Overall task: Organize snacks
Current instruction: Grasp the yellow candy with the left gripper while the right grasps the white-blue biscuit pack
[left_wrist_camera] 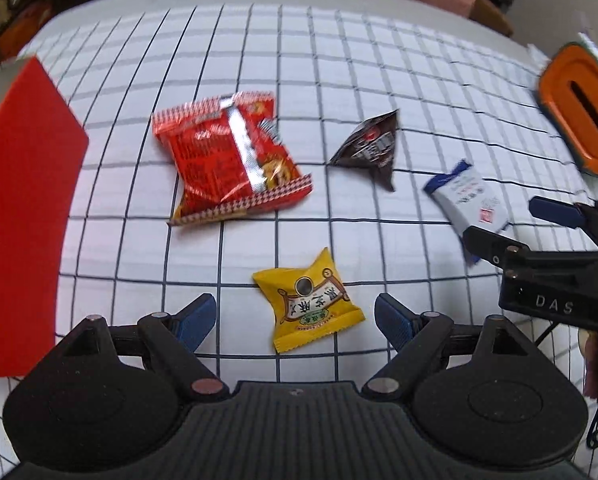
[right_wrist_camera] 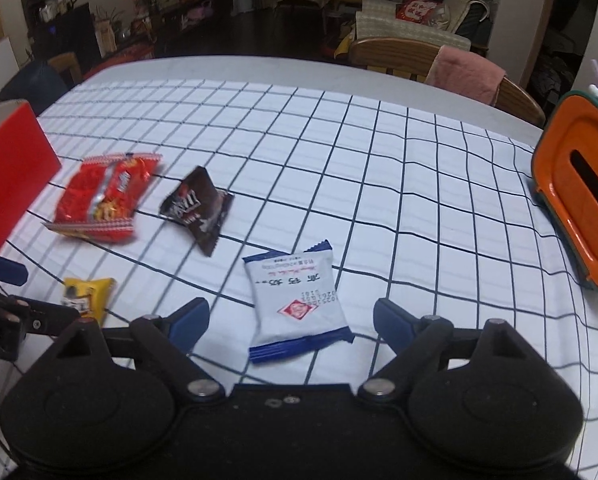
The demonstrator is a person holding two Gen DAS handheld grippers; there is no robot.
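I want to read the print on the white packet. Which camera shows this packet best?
The right wrist view: the white packet lies whole between the open fingers of the right gripper, print visible. In the left wrist view the packet is small at the side, blurred, and partly hidden by the right gripper.

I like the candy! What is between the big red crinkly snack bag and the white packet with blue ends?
The dark triangular foil packet lies between the big red crinkly snack bag and the white packet with blue ends; both wrist views show it.

table [right_wrist_camera: 259, 68] | checked cloth [right_wrist_camera: 379, 184] | red packet [right_wrist_camera: 103, 196], dark packet [right_wrist_camera: 197, 206], white-blue packet [right_wrist_camera: 299, 304], yellow packet [left_wrist_camera: 309, 300]
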